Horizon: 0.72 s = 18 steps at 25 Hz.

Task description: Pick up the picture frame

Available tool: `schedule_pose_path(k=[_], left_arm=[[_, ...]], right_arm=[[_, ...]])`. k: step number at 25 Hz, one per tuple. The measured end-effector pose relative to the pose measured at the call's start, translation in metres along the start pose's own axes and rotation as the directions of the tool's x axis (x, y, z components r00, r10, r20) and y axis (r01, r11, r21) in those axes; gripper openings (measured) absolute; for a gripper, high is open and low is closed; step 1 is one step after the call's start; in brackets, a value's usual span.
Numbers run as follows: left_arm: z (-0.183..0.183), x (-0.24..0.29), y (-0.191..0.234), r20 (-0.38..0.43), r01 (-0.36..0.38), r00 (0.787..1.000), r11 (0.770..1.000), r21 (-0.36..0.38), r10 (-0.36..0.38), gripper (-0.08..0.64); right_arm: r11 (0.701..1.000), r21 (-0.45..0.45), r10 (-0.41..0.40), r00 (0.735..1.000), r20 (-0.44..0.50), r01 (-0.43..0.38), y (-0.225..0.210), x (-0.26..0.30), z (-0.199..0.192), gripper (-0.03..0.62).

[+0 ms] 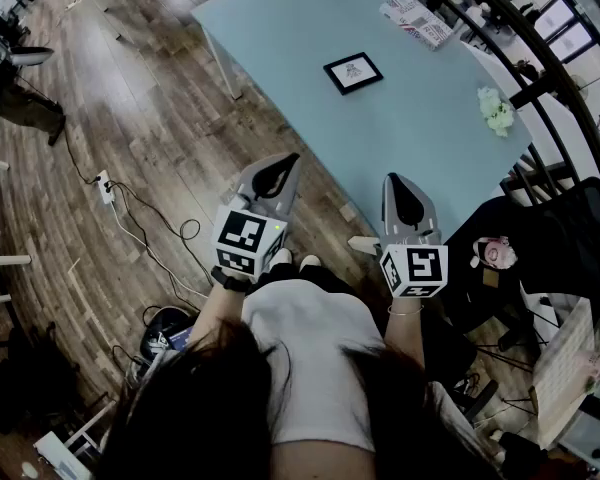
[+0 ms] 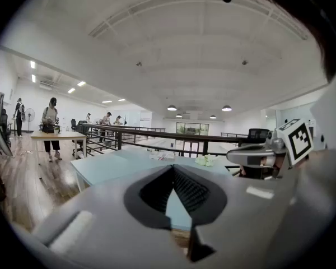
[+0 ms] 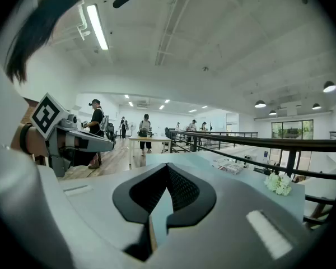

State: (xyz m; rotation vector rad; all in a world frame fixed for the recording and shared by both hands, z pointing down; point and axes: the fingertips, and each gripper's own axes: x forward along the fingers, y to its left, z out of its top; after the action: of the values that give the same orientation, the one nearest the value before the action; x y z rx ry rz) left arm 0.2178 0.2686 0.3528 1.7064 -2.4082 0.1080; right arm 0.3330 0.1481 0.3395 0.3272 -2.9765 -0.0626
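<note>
The picture frame [image 1: 353, 72], black-edged with a white print, lies flat near the middle of the light blue table [image 1: 280, 28]. Both grippers hover short of the table's near corner, held close to the person's body and well apart from the frame. My left gripper [image 1: 288, 160] is shut with nothing in it, its tips meeting [image 2: 172, 166]. My right gripper [image 1: 393, 179] is shut and empty too [image 3: 167, 164]. Neither gripper view shows the frame clearly; each looks along the table top [image 2: 117, 164] [image 3: 213, 161].
White flowers [image 1: 497, 110] lie near the table's right edge and booklets [image 1: 417, 20] at its far end. A dark railing [image 1: 540, 58] runs along the right. Cables and a power strip [image 1: 105, 186] lie on the wooden floor at the left. Several people stand at a distant table [image 3: 145, 139].
</note>
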Motion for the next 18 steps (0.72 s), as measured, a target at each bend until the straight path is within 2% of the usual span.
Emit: schedule_pose_path(k=[5, 12, 16, 18], left_arm=[[0.002, -0.003, -0.009, 0.018, -0.027, 0.999, 0.999, -0.027, 0.027, 0.058], [-0.005, -0.022, -0.003, 0.02, -0.099, 0.995, 0.993, -0.064, 0.1, 0.06], [-0.007, -0.022, 0.005, 0.021, -0.116, 0.993, 0.991, -0.074, 0.118, 0.06], [-0.008, -0.019, 0.012, 0.019, -0.118, 0.993, 0.99, -0.08, 0.119, 0.06]], right_arm=[[0.999, 0.04, 0.023, 1.0, 0.021, -0.024, -0.009, -0.005, -0.001, 0.002], [0.994, 0.066, 0.081, 0.996, 0.041, -0.084, -0.002, -0.004, -0.003, 0.003], [0.992, 0.071, 0.098, 0.994, 0.039, -0.101, -0.001, 0.006, -0.004, 0.006], [0.99, 0.08, 0.11, 0.993, 0.032, -0.112, 0.001, 0.014, -0.005, 0.028]])
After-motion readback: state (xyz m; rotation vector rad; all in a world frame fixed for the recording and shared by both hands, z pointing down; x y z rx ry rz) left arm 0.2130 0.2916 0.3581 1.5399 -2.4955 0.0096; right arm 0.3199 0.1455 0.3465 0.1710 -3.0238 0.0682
